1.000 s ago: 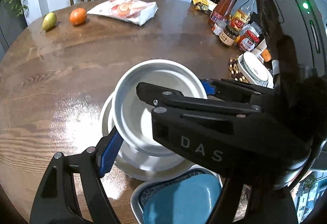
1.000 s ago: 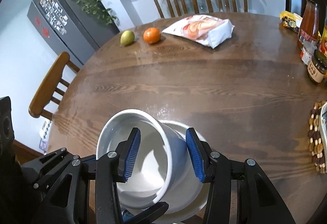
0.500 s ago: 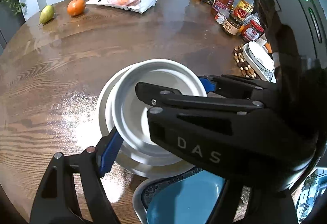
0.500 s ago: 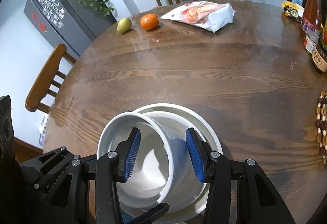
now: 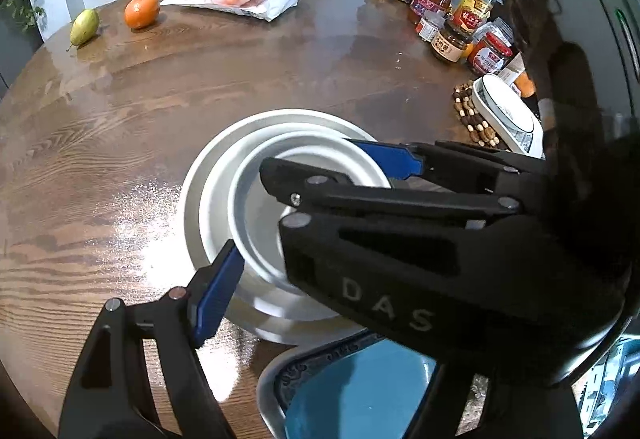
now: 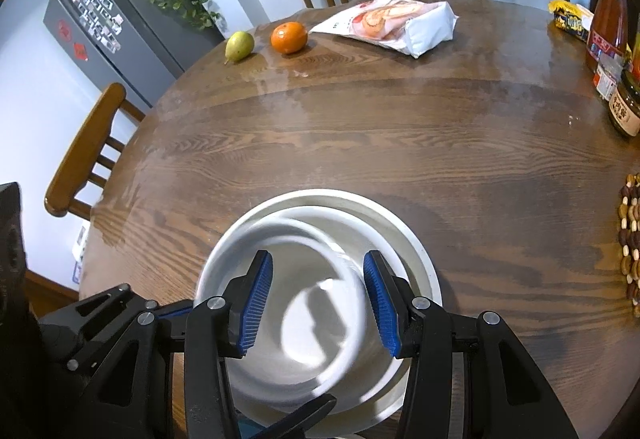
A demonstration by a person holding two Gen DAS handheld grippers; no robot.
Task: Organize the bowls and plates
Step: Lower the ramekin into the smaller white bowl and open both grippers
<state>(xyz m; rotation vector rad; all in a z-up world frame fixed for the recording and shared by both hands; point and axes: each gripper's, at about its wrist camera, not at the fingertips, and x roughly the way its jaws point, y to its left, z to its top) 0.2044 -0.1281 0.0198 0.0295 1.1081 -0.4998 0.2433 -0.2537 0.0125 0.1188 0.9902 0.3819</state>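
**Between the blue pads: one white bowl, sitting in a white plate**

Between the tips of the left gripper (image 5: 300,215) sits the white bowl (image 5: 256,207), and both blue pads (image 5: 218,291) are touching its rim on opposite sides, so that tool is pinching the bowl across its width. Beneath the bowl, ringing it on every side, lies the wide white plate (image 5: 200,199), flat on the wooden table (image 5: 120,143).

Now the right gripper (image 6: 318,279): its jaws stand apart, straddling the bowl's wall. One pad hangs inside the bowl, the other outside over the plate, and a gap shows at each, so nothing is pressed there. From this view the bowl's rim is smeared with blur.

Just behind the left tool's fingers, at the near table edge, sits a blue dish (image 5: 360,391) with a patterned border. Far ahead of both tools lie a pear (image 6: 239,46), an orange (image 6: 289,37) and a white bag (image 6: 392,23). Off to the right of the tips stand jars and bottles (image 5: 452,39).
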